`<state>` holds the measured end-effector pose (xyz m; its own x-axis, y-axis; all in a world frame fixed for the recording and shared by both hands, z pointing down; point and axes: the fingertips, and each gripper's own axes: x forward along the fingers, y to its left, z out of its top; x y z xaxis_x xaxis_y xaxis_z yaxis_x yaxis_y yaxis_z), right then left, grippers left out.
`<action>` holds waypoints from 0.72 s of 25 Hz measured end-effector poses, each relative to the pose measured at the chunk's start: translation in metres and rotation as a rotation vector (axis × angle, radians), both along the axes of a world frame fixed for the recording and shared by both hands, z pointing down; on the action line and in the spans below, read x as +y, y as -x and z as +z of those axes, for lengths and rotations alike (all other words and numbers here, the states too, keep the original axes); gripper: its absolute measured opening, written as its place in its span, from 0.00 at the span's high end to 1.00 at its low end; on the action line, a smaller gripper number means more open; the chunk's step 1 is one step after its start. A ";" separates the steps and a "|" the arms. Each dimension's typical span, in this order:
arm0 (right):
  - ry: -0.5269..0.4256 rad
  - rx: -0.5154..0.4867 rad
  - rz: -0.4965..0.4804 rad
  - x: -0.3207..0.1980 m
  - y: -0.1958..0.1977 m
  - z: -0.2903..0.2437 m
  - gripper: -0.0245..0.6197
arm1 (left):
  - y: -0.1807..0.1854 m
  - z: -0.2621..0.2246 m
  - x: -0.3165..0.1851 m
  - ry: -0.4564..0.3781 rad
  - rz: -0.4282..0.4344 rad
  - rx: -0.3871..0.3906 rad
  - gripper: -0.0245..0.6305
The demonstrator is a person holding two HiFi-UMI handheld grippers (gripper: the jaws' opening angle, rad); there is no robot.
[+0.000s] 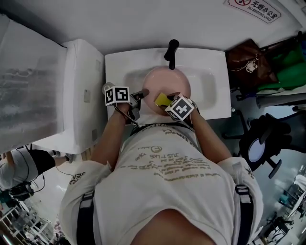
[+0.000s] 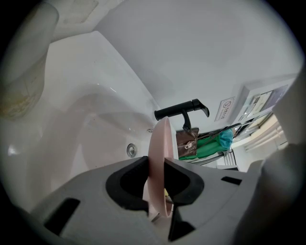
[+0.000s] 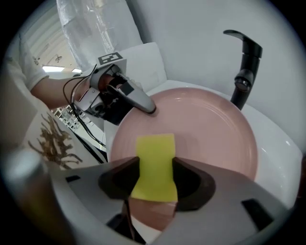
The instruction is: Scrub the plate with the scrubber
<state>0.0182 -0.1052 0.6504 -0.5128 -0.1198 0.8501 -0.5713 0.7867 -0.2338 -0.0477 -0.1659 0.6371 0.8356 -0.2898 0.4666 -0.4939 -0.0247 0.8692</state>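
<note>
White wall (image 1: 119, 24), sign (image 1: 253, 8) top right. White sink (image 1: 215, 57), black tap (image 1: 171, 52). Brown bag (image 1: 248, 64) beside sink; black chair (image 1: 260, 143) nearer.

This is an office corner used as a washing-up spot. Under and just beyond the right gripper (image 1: 166, 99), a white sink (image 1: 210, 103) with a black faucet (image 1: 171, 52) stands against a plain white wall. Well off to that gripper's right are an office chair (image 1: 260, 143) and a brown bag (image 1: 246, 62), with a no-smoking office sign (image 1: 253, 8) farther on.
</note>
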 end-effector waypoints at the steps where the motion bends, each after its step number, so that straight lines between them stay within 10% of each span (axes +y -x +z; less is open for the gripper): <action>1: 0.002 0.000 0.022 -0.004 -0.006 0.000 0.62 | -0.002 0.000 0.000 0.000 -0.001 0.004 0.84; 18: -0.065 0.108 0.287 -0.055 -0.087 0.009 0.62 | 0.001 -0.003 0.000 0.014 -0.032 0.030 0.84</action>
<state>0.1052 -0.1603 0.6594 -0.3572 -0.3020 0.8839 -0.7910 0.6010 -0.1143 -0.0486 -0.1663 0.6338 0.8396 -0.3108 0.4456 -0.4679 0.0029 0.8838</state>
